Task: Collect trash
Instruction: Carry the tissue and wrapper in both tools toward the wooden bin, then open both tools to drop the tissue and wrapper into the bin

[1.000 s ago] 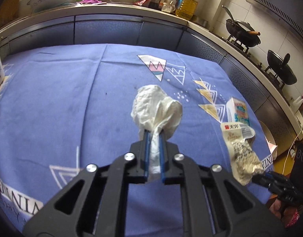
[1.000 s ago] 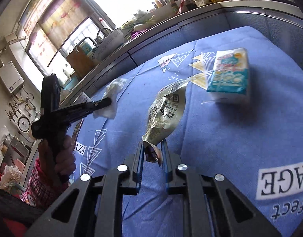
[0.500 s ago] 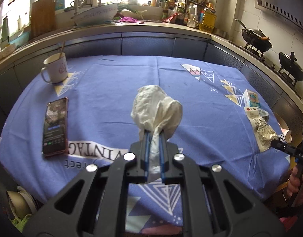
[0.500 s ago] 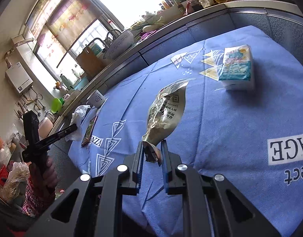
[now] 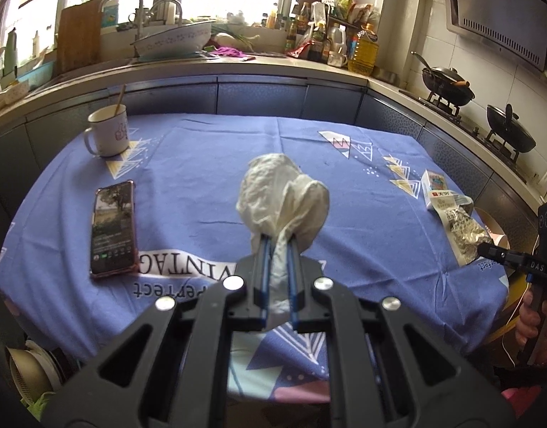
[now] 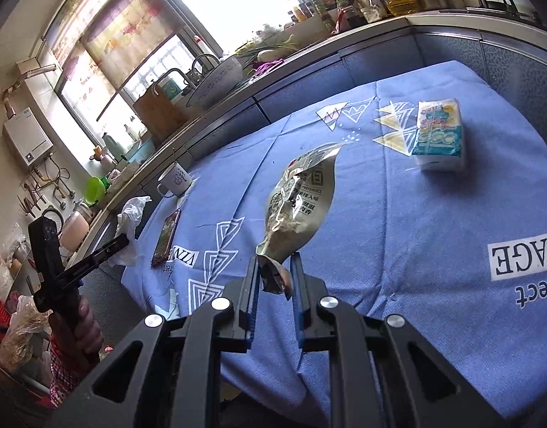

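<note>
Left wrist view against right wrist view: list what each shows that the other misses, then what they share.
Only the left wrist view: the two woks on the stove and the range hood.

Only the right wrist view: the water heater on the wall and a green bowl.

Both: the blue tablecloth, mug, phone, tissue pack, the left tool shut on a crumpled tissue, and the right tool shut on a foil wrapper.

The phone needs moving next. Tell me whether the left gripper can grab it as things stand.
Probably not: the left gripper is shut on the crumpled tissue, so nothing else fits. The phone itself lies uncovered on the tablecloth.
</note>
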Demonstrator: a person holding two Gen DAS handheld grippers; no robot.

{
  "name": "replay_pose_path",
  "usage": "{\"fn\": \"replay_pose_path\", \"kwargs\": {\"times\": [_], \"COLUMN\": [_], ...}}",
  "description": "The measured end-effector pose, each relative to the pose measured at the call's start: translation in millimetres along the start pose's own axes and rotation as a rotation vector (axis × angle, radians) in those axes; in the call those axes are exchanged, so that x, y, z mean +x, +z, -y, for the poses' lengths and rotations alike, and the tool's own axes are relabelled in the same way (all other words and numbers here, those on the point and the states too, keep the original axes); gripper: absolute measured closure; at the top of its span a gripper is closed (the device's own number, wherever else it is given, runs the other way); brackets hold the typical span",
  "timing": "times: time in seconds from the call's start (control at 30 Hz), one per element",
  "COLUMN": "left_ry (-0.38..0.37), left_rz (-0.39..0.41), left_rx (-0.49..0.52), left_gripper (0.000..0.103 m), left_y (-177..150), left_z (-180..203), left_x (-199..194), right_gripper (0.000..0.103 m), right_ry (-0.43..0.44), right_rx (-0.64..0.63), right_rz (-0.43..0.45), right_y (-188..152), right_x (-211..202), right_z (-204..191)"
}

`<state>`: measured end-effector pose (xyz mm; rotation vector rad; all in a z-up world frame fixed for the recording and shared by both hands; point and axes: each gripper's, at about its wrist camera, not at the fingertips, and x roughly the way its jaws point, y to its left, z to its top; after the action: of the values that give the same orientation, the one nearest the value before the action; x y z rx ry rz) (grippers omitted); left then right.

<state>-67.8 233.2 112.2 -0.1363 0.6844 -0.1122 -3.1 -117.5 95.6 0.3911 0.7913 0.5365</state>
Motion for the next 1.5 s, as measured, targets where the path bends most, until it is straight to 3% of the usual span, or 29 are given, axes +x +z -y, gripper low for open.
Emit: {"fn": "replay_pose_path", "kwargs": {"times": [0.33, 0.53, 0.67, 0.93, 1.2, 1.37, 1.5], "left_ry": [-0.048, -0.127, -0.190, -0.324, -0.480, -0.534, -0.534], "left_rz": [-0.042, -0.071, -0.109, -0.180, -0.252, -0.276, -0.290], "left_rx": [0.011, 0.062, 0.123, 0.338, 0.477, 0.496, 0.508], "left_gripper": [0.095, 0.095, 0.095, 0.095, 0.095, 0.095, 0.095], "left_y": [7.2, 25.6, 45.4, 61.3, 54.6, 56.0, 59.8], "left_z": [20.4, 64.8, 118.6, 282.6, 436.3, 490.3, 513.9], "left_x": [30.9, 55.8, 80.7, 123.5, 155.3, 174.3, 191.7], "right_gripper": [0.087, 0.087, 0.087, 0.087, 0.087, 0.087, 0.087], "right_ry": [-0.052, -0.163, -0.270, -0.444, -0.459, -0.497, -0.510], "right_rx": [0.048, -0.005, 0.012, 0.060, 0.100, 0.071, 0.089], "right_rz": [0.024, 0.118, 0.218, 0.407, 0.450, 0.447, 0.457], "right_y": [4.8, 21.8, 26.0, 3.2, -3.9, -2.1, -3.6], "right_x": [-5.9, -66.2, -132.2, -242.3, -277.3, -276.4, -274.8], "right_z": [25.3, 53.5, 94.6, 174.8, 235.4, 247.4, 256.9]}}
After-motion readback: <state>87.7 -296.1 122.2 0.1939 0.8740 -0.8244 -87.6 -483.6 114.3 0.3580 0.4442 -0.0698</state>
